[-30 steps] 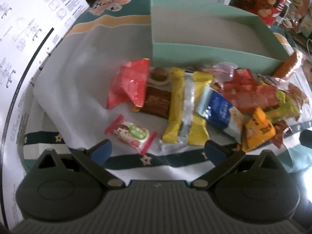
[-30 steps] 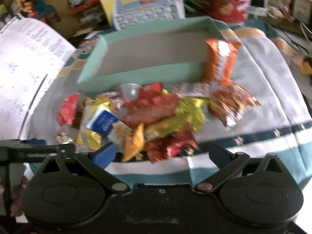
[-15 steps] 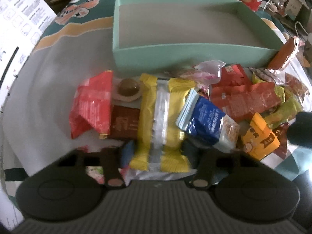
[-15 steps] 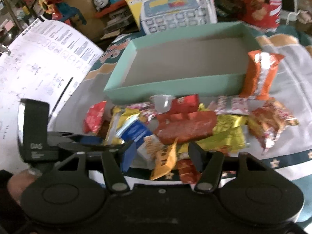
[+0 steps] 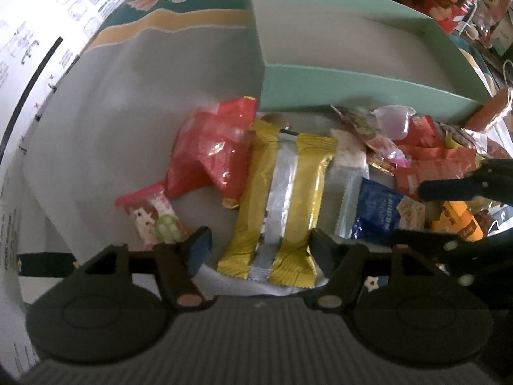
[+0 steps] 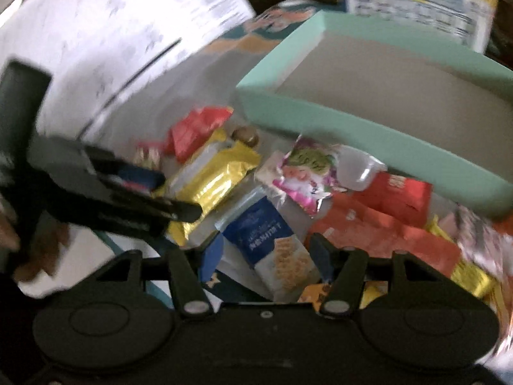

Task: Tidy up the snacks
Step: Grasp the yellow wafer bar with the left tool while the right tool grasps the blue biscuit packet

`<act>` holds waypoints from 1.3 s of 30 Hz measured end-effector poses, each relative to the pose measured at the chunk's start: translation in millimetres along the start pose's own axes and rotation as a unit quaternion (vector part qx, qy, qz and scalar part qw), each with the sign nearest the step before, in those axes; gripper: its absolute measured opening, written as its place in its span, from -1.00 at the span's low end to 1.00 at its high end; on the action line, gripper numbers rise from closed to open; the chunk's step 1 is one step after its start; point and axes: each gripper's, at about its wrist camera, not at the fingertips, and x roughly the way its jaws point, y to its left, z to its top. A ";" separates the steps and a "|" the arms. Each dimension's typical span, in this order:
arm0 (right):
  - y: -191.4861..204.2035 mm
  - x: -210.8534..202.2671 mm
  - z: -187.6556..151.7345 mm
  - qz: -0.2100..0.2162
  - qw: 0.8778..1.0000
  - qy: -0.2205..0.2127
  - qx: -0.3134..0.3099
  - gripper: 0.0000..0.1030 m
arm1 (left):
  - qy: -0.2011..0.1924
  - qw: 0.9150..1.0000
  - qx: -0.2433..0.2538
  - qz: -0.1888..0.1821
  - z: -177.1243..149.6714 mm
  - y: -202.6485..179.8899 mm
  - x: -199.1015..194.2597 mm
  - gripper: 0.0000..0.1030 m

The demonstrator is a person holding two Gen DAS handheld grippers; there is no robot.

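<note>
In front of the green box (image 5: 368,86), on the grey cloth (image 5: 105,134), lies a heap of snack packets. The left gripper (image 5: 259,250) has its jaws spread wide, one on each side of the near end of the yellow packet (image 5: 285,205), gripping nothing. A red packet (image 5: 211,154) lies just left of the yellow one. The right gripper (image 6: 266,253) is likewise wide open, straddling the blue cracker packet (image 6: 272,243) without closing on it. The right wrist view is blurred.
</note>
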 end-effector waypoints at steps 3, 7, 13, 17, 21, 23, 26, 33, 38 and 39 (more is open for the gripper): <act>8.2 12.9 -0.6 -0.010 0.999 0.017 -0.042 0.08 | 0.001 1.000 -0.008 -0.005 2.9 1.8 0.0 0.42; 21.2 17.8 -7.2 -0.022 0.996 0.008 -0.082 -0.16 | 0.001 1.000 -0.010 -0.002 5.2 1.2 2.8 0.54; 11.0 11.5 -2.6 -0.024 1.000 -0.012 -0.010 -0.36 | 0.008 1.000 -0.009 0.002 9.7 -4.4 9.3 0.61; -2.3 1.5 -5.4 -0.021 0.999 -0.022 0.041 -0.37 | 0.004 1.000 0.005 0.009 11.1 -15.5 13.5 0.55; -11.7 -7.8 -10.2 -0.031 0.997 -0.033 0.065 -0.37 | -0.012 0.999 0.026 0.026 10.7 -28.2 12.0 0.01; -17.0 -12.9 -12.2 -0.035 0.996 -0.037 0.076 -0.37 | -0.009 1.000 0.017 0.018 10.4 -27.5 11.4 0.00; -22.1 -17.3 -14.0 -0.049 0.995 -0.042 0.080 -0.37 | -0.006 1.000 0.008 0.014 8.9 -26.5 8.7 0.00; -44.2 -26.0 -19.9 -0.125 0.986 -0.048 0.098 -0.30 | 0.000 1.000 0.008 0.018 4.5 -26.9 6.5 0.03; -46.1 -31.5 -21.1 -0.139 0.984 -0.038 0.103 -0.20 | -0.001 1.000 0.007 0.019 4.9 -28.4 7.2 0.06; -44.9 -31.4 -20.8 -0.140 0.985 -0.034 0.097 -0.20 | 0.000 1.000 0.008 0.019 4.6 -28.8 7.1 0.09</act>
